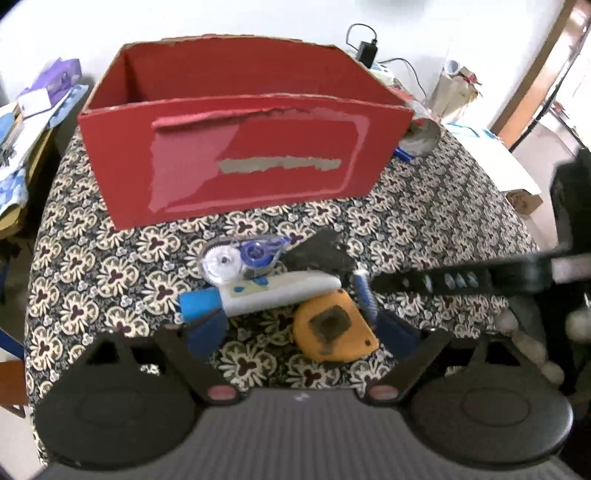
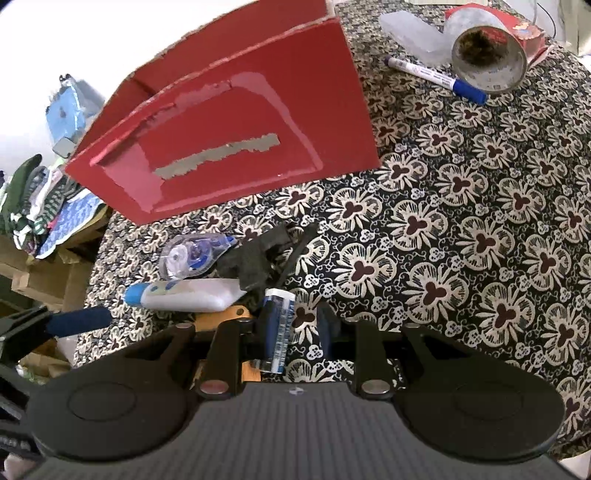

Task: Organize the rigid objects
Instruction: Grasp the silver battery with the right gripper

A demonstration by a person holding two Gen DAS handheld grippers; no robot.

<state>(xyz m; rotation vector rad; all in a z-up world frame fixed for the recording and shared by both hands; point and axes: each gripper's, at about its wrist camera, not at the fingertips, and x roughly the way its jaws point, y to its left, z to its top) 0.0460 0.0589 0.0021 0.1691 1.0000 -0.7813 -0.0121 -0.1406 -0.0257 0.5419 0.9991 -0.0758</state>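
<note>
One red cardboard box (image 1: 236,147) stands open-topped on the flower-patterned tablecloth (image 1: 424,221), its front face torn where a label was peeled away. In front of it lies one small heap of things, all touching or overlapping: one clear correction-tape dispenser (image 1: 240,260) nearest the box, one crumpled black piece (image 1: 321,251) beside it, one white tube with a blue cap (image 1: 258,295), and one orange tape measure (image 1: 332,328) closest to the camera.

The left gripper (image 1: 303,328) hangs over this heap with its jaws wide; its two blue pads (image 1: 207,328) stand either side of the tape measure and the tube's cap end, pressing on nothing.

The right gripper (image 2: 295,317) is nearly closed, its jaws narrow around one slim blue-and-white cylinder (image 2: 277,325), which stands tilted between the fingers just off the edge of the heap.

Off to the far side of the cloth, well apart from the heap, lie one blue-capped marker (image 2: 436,79), one silvery tin (image 2: 487,66) tipped on its side with its mouth facing out, and one pale translucent block (image 2: 410,33).
</note>
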